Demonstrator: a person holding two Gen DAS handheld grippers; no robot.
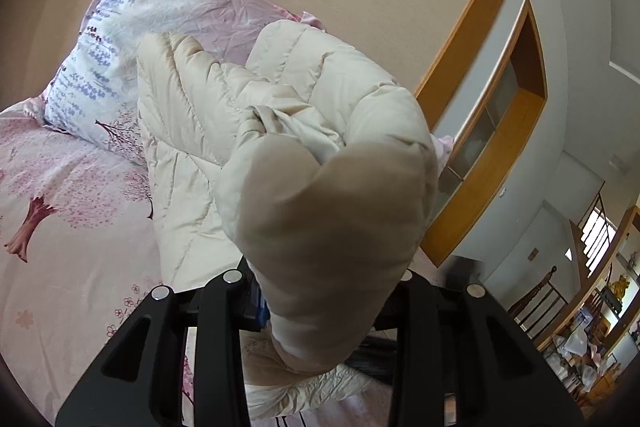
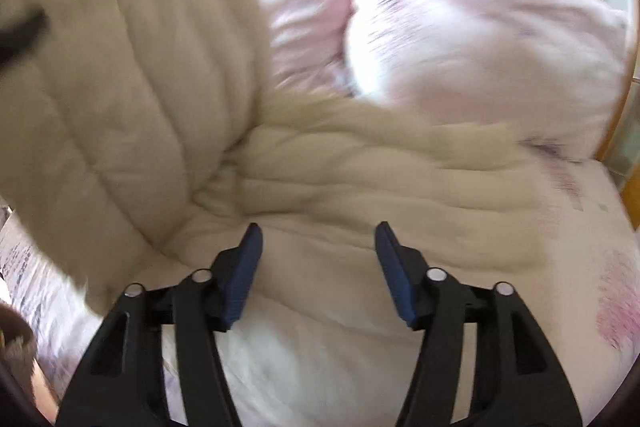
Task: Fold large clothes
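We are clamping the cream puffer jacket [image 1: 320,187] in the left gripper [image 1: 324,291]; right gripper [image 2: 318,259] is hanging unclenched, empty, over it. No readable writing.

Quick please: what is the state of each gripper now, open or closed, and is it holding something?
Left gripper: closed on a bunched part of the cream padded jacket, lifted off the bed.
Right gripper: open, fingers apart, holding nothing.

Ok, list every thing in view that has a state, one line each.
Cream padded jacket: one end lifted, the rest lying crumpled on the bed.
Left gripper: shut on the jacket.
Right gripper: open, nothing between the pads.
Pillow: propped against the wall.
Bed sheet: spread, slightly wrinkled.
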